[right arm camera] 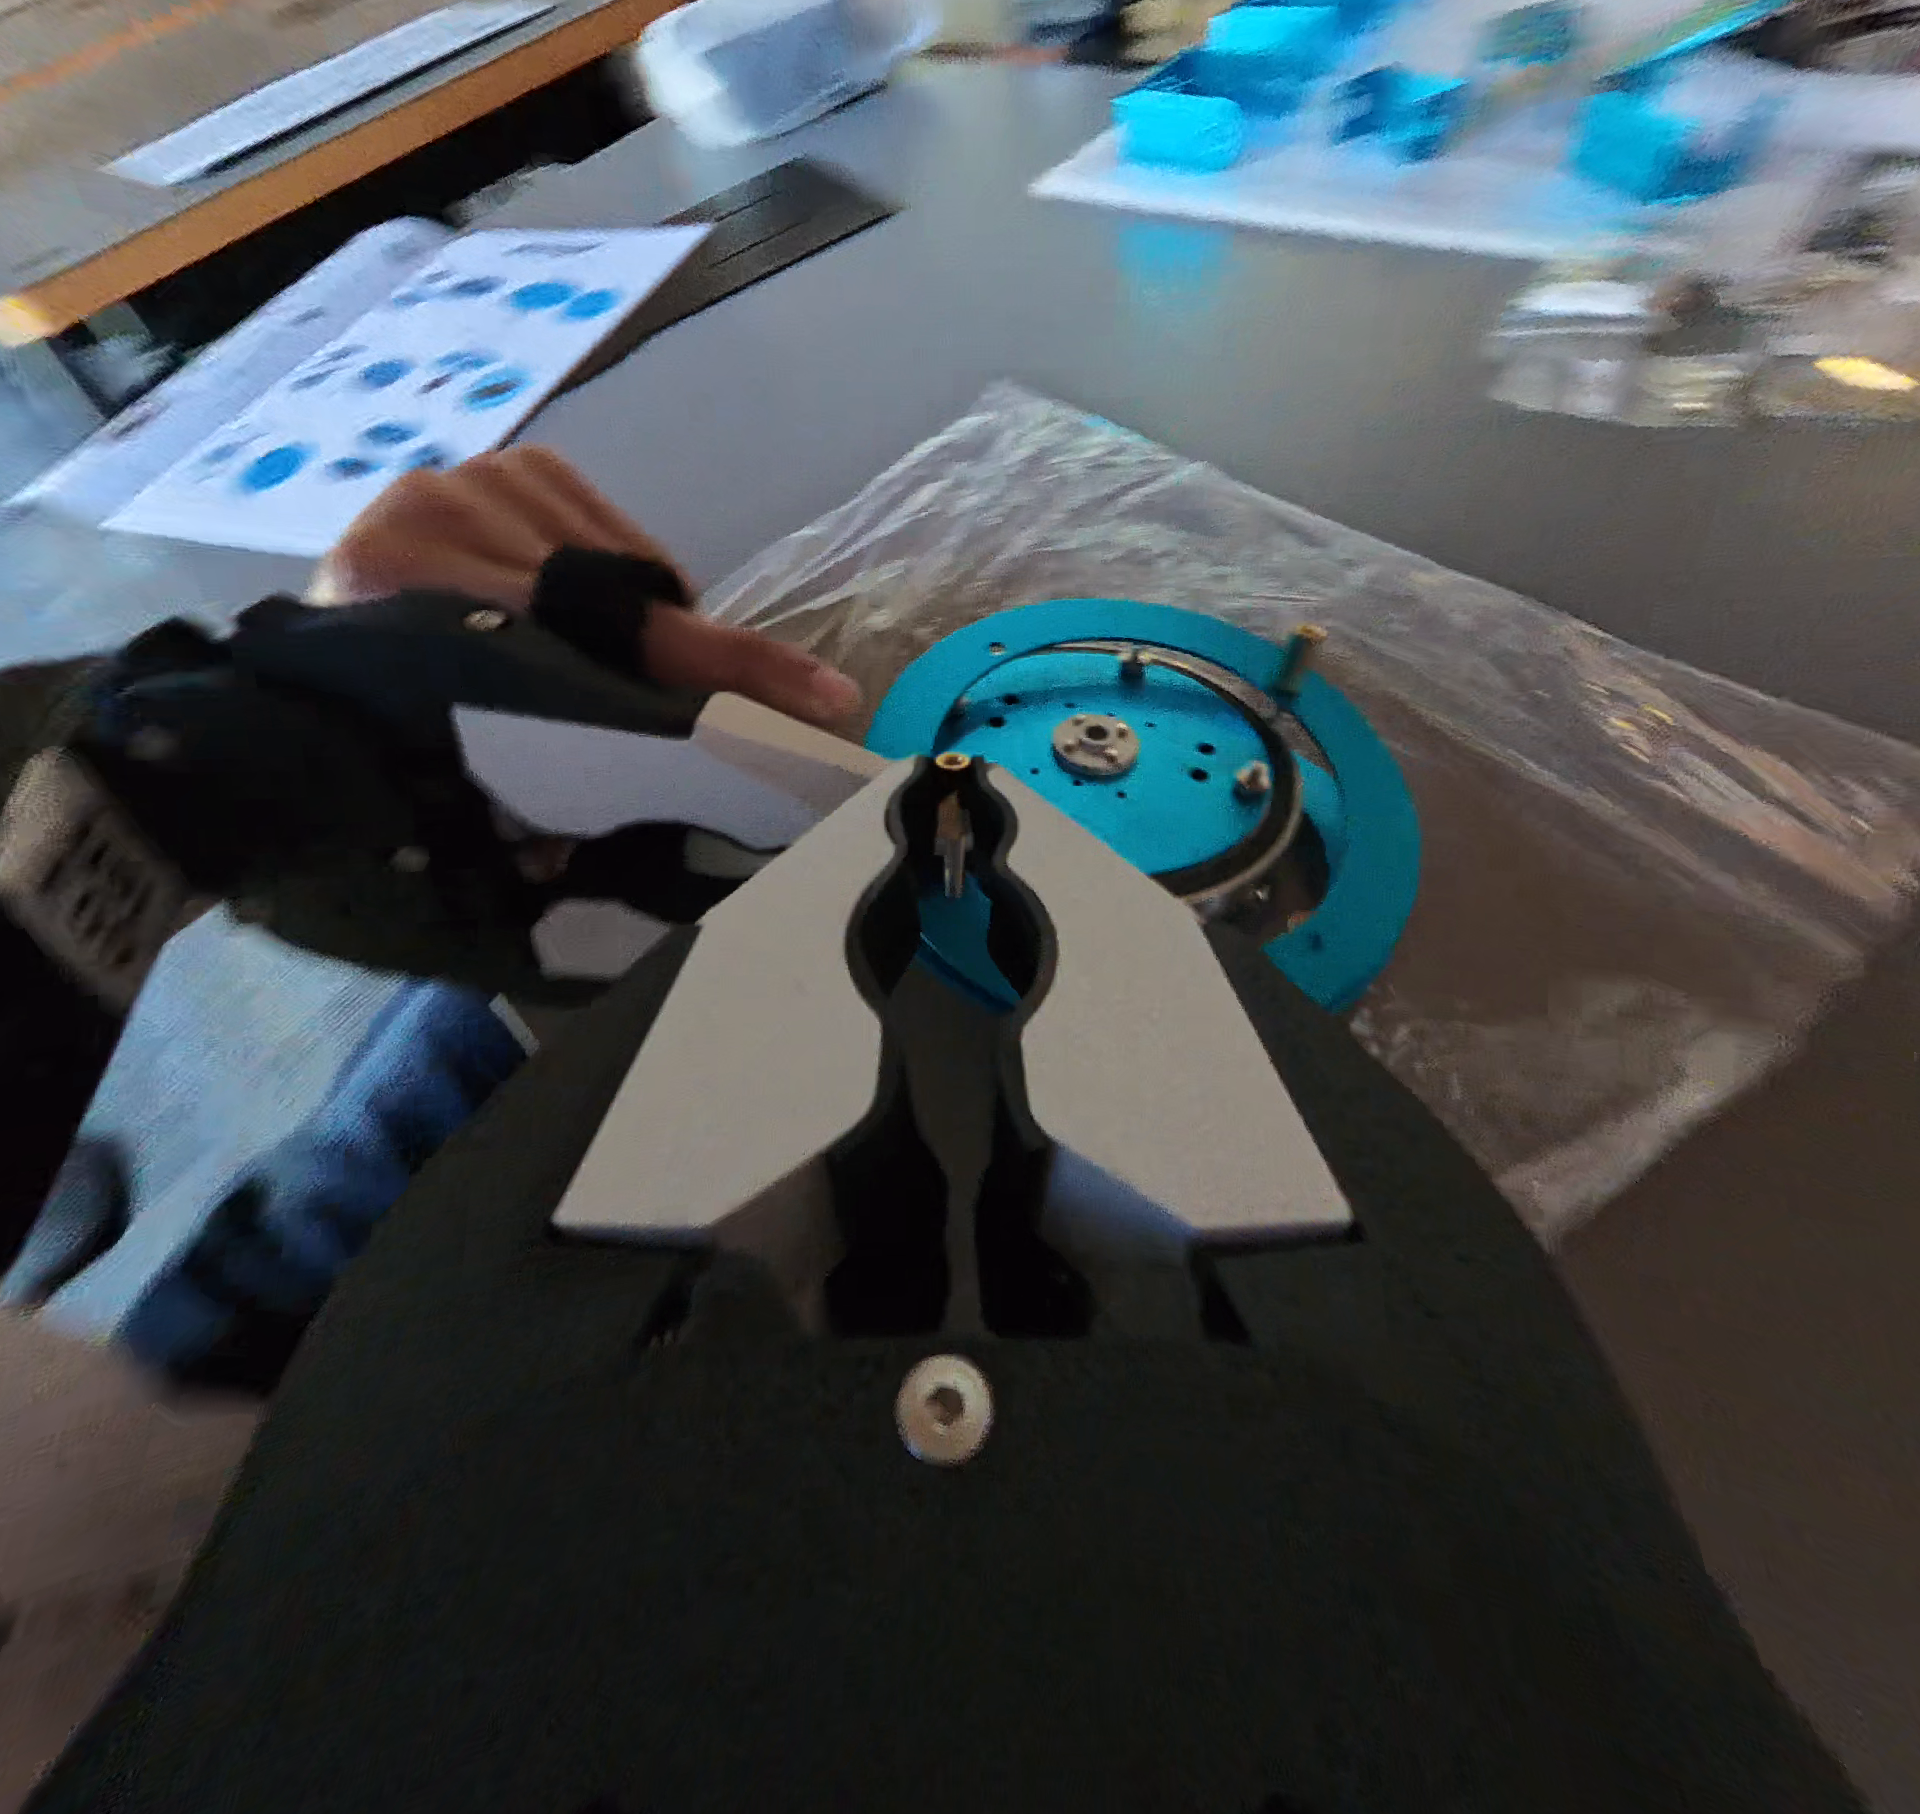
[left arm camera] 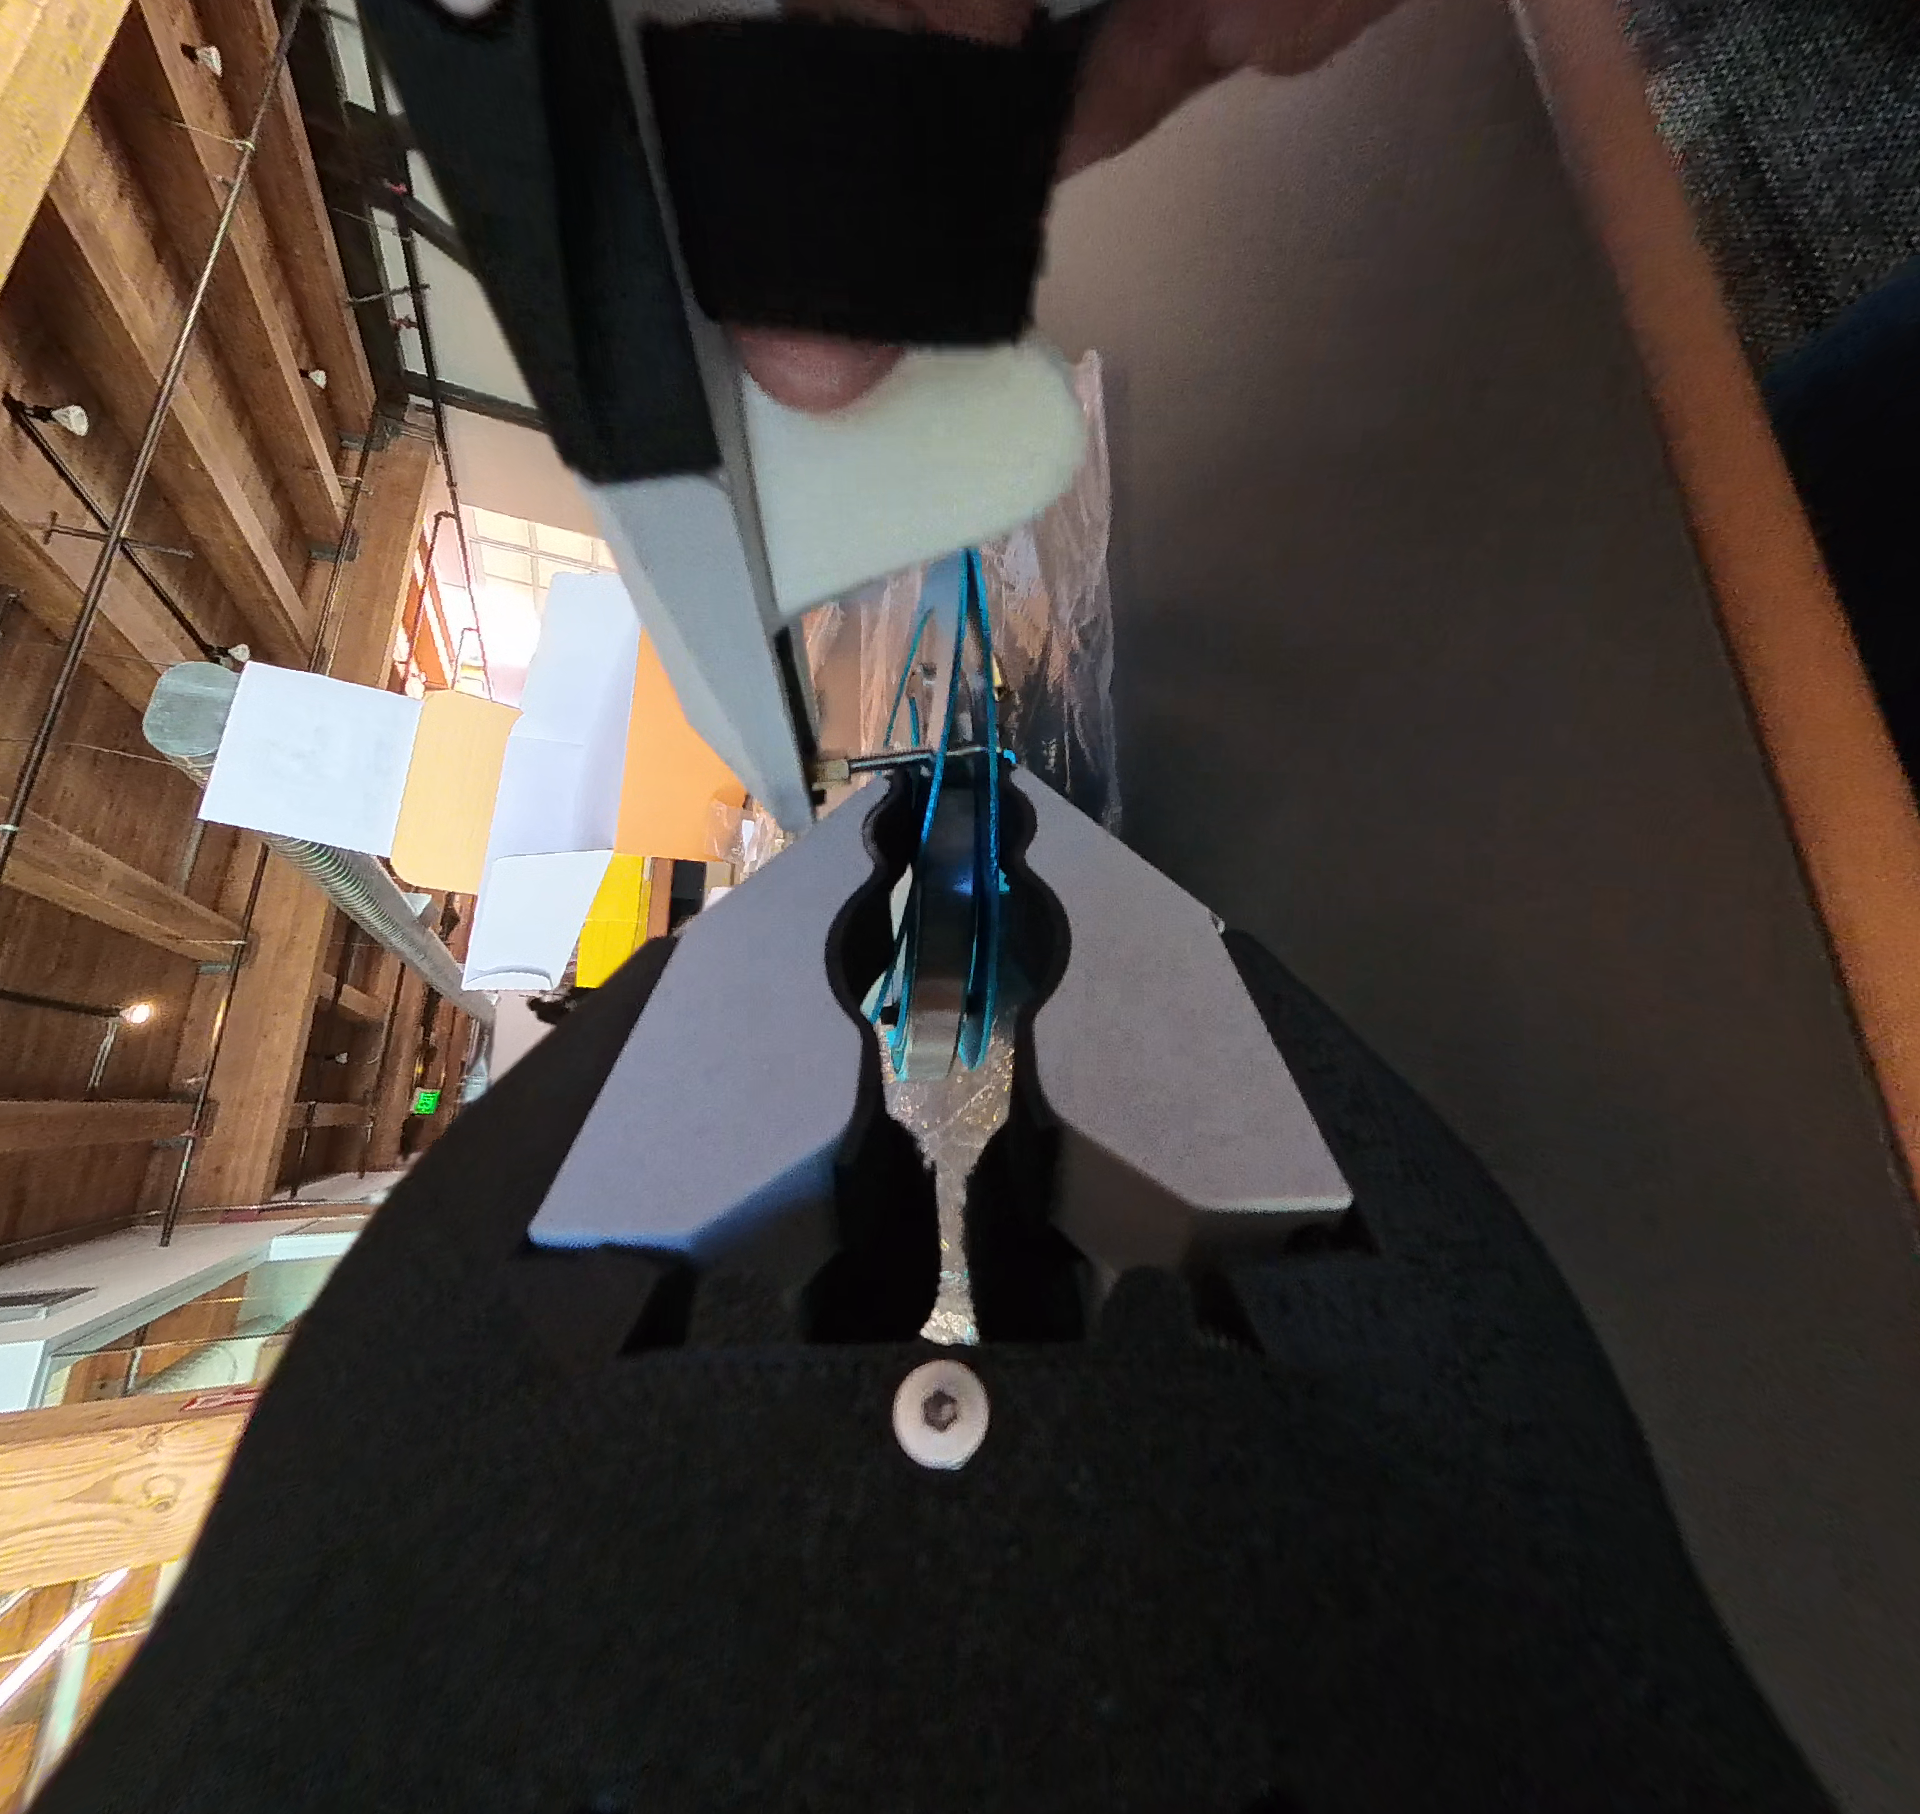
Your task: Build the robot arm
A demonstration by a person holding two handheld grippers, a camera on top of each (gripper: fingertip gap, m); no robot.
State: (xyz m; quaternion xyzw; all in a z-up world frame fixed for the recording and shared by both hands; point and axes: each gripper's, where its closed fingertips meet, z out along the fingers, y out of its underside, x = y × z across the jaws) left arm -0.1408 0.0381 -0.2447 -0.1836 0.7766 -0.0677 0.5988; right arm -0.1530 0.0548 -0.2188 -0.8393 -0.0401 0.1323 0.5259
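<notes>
A blue round plate assembly (right arm camera: 1143, 788) with a silver ring and a centre hub lies on a clear plastic bag (right arm camera: 1455, 725) on a dark table. My right gripper (right arm camera: 951, 767) is shut on a small brass-tipped standoff (right arm camera: 951, 834), held at the plate's near rim. Another standoff (right arm camera: 1299, 658) stands upright on the far rim. My left gripper (right arm camera: 852, 754) comes in from the left, at the plate's edge. In the left wrist view it (left arm camera: 940, 788) is shut on the blue plate (left arm camera: 940, 933), seen edge-on, together with bag film (left arm camera: 951, 1141). The right gripper's tip (left arm camera: 798, 793) shows there beside the plate.
Printed sheets with blue pictures (right arm camera: 416, 362) lie at the left. Blue boxes on a white board (right arm camera: 1299, 91) and a clear container (right arm camera: 790, 29) stand at the back. Shiny packets (right arm camera: 1662, 362) lie at the right. The table's wooden edge (left arm camera: 1714, 517) shows in the left wrist view. My two grippers' fingertips are within a few centimetres of each other.
</notes>
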